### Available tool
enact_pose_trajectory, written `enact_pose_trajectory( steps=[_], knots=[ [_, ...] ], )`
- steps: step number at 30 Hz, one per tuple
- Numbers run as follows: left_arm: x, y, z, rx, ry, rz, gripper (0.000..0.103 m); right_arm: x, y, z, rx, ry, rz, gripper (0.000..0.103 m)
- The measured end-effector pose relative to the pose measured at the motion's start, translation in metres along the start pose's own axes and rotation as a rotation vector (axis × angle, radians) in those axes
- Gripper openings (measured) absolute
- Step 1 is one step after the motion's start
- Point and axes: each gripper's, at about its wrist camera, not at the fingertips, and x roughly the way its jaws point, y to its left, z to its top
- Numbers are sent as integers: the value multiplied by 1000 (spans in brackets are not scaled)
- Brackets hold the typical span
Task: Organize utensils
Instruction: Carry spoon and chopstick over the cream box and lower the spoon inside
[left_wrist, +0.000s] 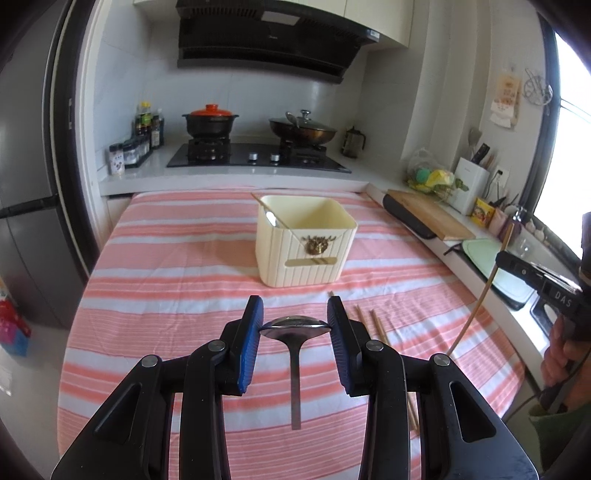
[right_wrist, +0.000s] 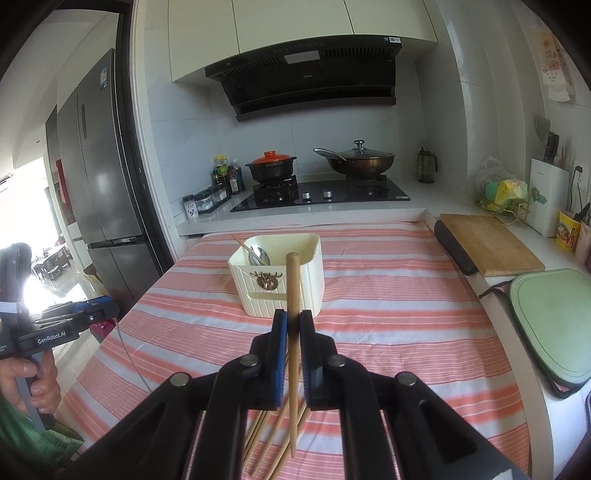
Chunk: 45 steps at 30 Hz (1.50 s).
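Fingers (left_wrist: 255, 332) pinch spoon (left_wrist: 294, 326); right fingers (right_wrist: 280, 332) clamp chopstick (right_wrist: 293, 332).

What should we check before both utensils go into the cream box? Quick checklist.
1. Left gripper shut on spoon, clamped across the bowl, handle hanging: ok.
2. Right gripper shut on chopstick, near upright: ok.
3. Cream box mouth open, space beside the spoon already inside: ok.
4. Box upright on striped cloth: ok.
5. Loose chopsticks left on cloth: not ok, more to collect.
6. Grip firmness: cannot tell.
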Motion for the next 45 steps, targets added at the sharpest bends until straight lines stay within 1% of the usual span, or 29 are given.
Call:
enact_pose_trajectory(
  steps=[8, 13, 17, 21, 25, 28, 30, 33, 36, 38, 40, 42, 44, 45],
  knots=[
    [6, -4, 35, -1, -28, 6, 36, 13, 11, 26, -46, -22, 18, 7],
    [9, -6, 69, 4, -72, -6, 36, 25, 16, 50, -67, -41, 27, 7],
    [18, -8, 105, 14, -108, -15, 36, 40, 20, 76, -86, -67, 37, 7],
    [32, -8, 148, 12, -140, -27, 36, 64, 22, 111, -89, -88, 52, 7],
    [51, -6, 189, 9, -177, -24, 36, 87, 23, 148, -81, -133, 60, 7],
    [73, -3, 212, -6, -192, -15, 36, 107, 22, 171, -91, -174, 48, 7],
    [93, 1, 221, -17, -188, -8, 36, 125, 21, 181, -94, -190, 44, 7],
    [129, 7, 224, -37, -156, 4, 36, 158, 16, 185, -97, -181, 46, 7],
    [168, 16, 215, -63, -91, 10, 36, 195, 10, 176, -96, -140, 43, 7],
    [192, 19, 202, -69, -36, 20, 36, 225, 3, 166, -78, -66, 55, 7],
    [215, 21, 187, -68, 28, 22, 36, 255, -4, 153, -54, 34, 68, 7],
    [234, 22, 174, -61, 82, 33, 36, 277, -10, 138, -42, 108, 66, 7],
    [250, 22, 165, -56, 118, 45, 36, 293, -13, 127, -39, 155, 56, 7],
    [256, 22, 161, -54, 131, 50, 36, 298, -14, 124, -34, 159, 51, 7]
  ],
)
